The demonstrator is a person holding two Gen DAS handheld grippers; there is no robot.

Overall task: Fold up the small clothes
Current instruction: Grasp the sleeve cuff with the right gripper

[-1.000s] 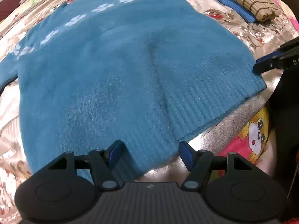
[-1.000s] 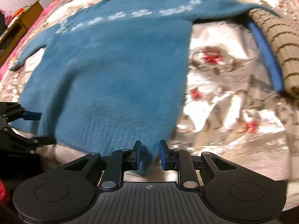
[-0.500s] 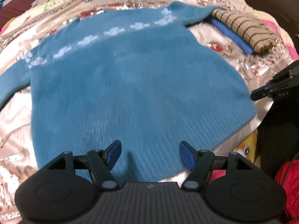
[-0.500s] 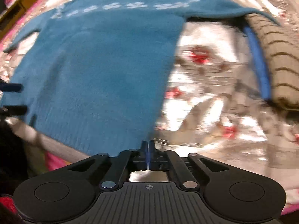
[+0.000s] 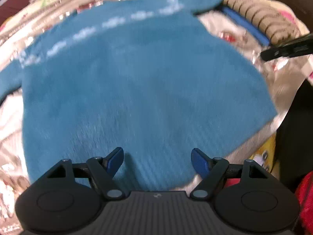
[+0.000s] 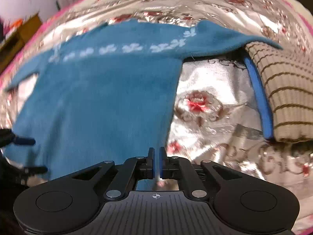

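A teal knit sweater (image 5: 140,82) with a band of white flowers lies spread flat on a shiny floral bedspread (image 6: 205,90). It also shows in the right wrist view (image 6: 109,98). My left gripper (image 5: 157,159) is open, its blue pads over the sweater's ribbed hem, holding nothing. My right gripper (image 6: 156,162) is shut at the sweater's lower right corner; the pads look closed on the hem edge. The right gripper shows in the left wrist view (image 5: 287,49) at the right.
A folded beige striped knit (image 6: 281,90) with a blue garment (image 6: 258,96) under it lies at the right; the sweater's right sleeve rests on it. A wooden cabinet (image 6: 21,33) stands off the bed at far left. A yellow cartoon print (image 5: 266,156) shows at the bed's edge.
My right gripper closed from slightly open to shut at the hem corner. Both views pulled back and up, showing more of the sweater. The left gripper stayed open.
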